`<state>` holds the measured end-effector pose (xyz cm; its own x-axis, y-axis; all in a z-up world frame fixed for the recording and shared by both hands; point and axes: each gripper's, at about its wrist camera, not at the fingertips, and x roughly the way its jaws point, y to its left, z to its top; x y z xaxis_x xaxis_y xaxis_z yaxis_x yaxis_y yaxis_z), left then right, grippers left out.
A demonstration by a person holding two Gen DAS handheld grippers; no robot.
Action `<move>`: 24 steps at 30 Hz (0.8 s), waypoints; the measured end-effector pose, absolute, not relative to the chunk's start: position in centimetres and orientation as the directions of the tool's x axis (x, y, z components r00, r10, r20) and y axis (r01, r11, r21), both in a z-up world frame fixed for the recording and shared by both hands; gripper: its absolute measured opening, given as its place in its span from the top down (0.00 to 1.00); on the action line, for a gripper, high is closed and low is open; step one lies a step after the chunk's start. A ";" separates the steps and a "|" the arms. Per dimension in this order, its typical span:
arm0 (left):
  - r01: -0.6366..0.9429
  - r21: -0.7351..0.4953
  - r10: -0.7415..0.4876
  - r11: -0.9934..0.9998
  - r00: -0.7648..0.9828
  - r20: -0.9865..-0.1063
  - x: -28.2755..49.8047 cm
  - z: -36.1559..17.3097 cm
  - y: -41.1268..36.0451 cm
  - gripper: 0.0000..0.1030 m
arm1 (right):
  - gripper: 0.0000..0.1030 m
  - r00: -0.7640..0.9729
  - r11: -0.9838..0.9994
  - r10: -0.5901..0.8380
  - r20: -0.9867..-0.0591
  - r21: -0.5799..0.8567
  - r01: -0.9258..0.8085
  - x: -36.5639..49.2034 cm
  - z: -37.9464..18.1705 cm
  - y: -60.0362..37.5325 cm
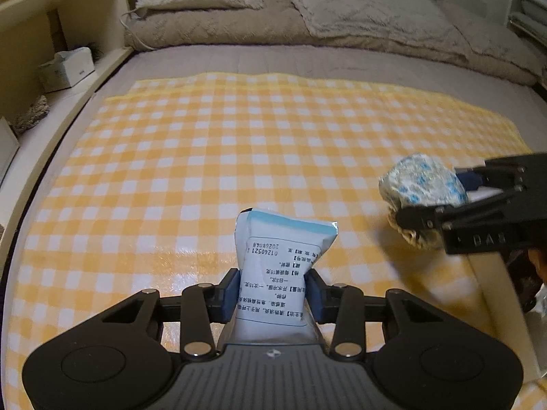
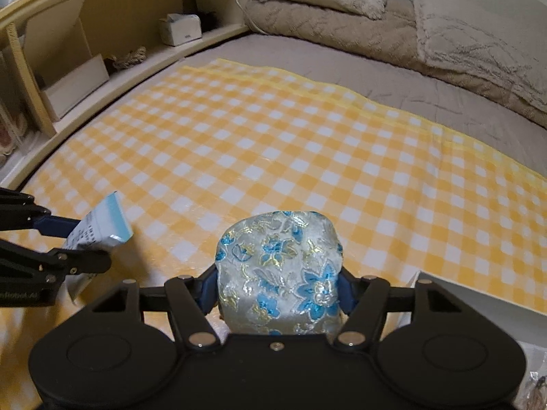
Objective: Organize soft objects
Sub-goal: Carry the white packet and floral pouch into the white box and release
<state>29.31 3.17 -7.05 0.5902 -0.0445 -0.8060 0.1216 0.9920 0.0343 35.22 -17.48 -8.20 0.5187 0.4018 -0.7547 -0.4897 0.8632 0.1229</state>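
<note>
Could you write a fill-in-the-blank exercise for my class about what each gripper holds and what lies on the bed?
1. The left gripper is shut on a white and ____ printed packet.
2. The right gripper is shut on a silvery pouch patterned with blue ____.
3. The checked cloth spread on the bed is white and ____.

Missing words: blue; flowers; yellow

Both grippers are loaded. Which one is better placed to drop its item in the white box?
Right, probably. The right gripper holding the floral pouch has the white box just beside it; the left gripper with its packet is farther off.
</note>
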 end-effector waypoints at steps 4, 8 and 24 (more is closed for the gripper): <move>0.099 0.018 -0.046 0.995 0.610 -0.791 28.7 -5.8 2.7 0.59 | 0.36 0.525 0.861 0.408 -0.747 0.125 -0.493 34.1 -7.1 -18.0; 0.083 0.002 -0.051 0.997 0.630 -0.775 27.9 -4.6 2.3 0.59 | 0.36 0.536 0.864 0.414 -0.736 0.132 -0.486 32.9 -5.8 -18.7; 0.066 -0.068 -0.095 0.996 0.686 -0.721 25.5 -1.7 -0.7 0.59 | 0.36 0.615 0.890 0.412 -0.672 0.152 -0.430 27.9 -0.1 -23.9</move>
<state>25.51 -0.69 -1.72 0.6863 -0.0945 -0.7211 0.0662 0.9955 -0.0675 27.87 -23.86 -0.11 0.6155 0.4122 -0.6718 -0.4305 0.8898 0.1516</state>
